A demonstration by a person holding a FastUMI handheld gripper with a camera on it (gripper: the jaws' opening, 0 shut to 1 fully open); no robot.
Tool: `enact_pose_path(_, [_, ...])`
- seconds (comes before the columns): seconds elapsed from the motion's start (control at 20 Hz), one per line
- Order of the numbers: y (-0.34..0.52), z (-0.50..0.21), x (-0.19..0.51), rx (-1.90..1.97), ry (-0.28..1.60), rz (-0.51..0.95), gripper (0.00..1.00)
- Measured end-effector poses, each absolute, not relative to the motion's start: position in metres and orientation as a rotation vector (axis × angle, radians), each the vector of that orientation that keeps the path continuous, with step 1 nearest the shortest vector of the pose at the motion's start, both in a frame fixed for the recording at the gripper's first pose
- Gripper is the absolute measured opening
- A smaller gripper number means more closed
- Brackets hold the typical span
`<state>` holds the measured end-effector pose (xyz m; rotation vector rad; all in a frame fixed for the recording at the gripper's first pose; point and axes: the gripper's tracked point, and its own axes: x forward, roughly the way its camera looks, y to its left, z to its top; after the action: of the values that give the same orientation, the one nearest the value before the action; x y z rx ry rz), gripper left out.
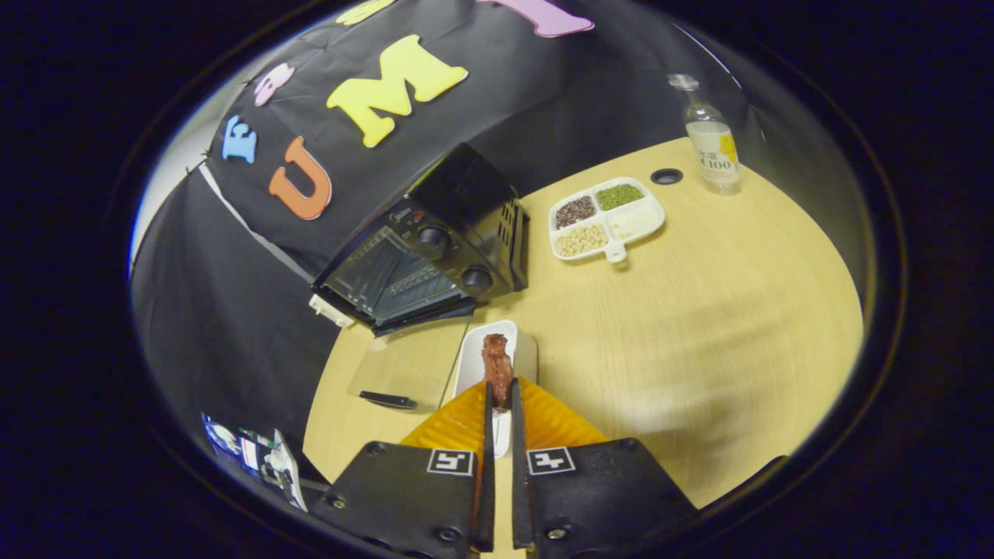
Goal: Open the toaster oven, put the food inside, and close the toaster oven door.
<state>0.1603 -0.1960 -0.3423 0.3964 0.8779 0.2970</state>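
The black toaster oven [435, 248] stands at the far left of the wooden table [699, 326]. Its glass door [404, 365] hangs open and lies flat, with the dark handle [388, 400] at its near edge. The rack inside is visible. My gripper [501, 396] is shut on a brown piece of food [497, 361], which sticks out ahead of the fingertips. Under the food is a white rectangular plate [472, 365], just right of the open door and in front of the oven.
A white divided tray [641, 221] with several kinds of grains sits beyond the plate to the right. A clear bottle [710, 140] stands at the table's far edge beside a round cable hole [666, 176]. Some printed packets [248, 454] lie off the table's left side.
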Motion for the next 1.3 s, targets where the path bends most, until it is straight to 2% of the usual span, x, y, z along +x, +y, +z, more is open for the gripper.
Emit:
enact_pose_path(0.35, [-0.17,-0.313,0.139,0.121,0.782,0.289,0.11])
enact_pose_path(0.85, [-0.074,-0.26,0.116,0.018,0.628,0.341,0.1])
enact_pose_path(1.3, [0.004,-0.297,0.158,0.196,0.577,0.31,0.1])
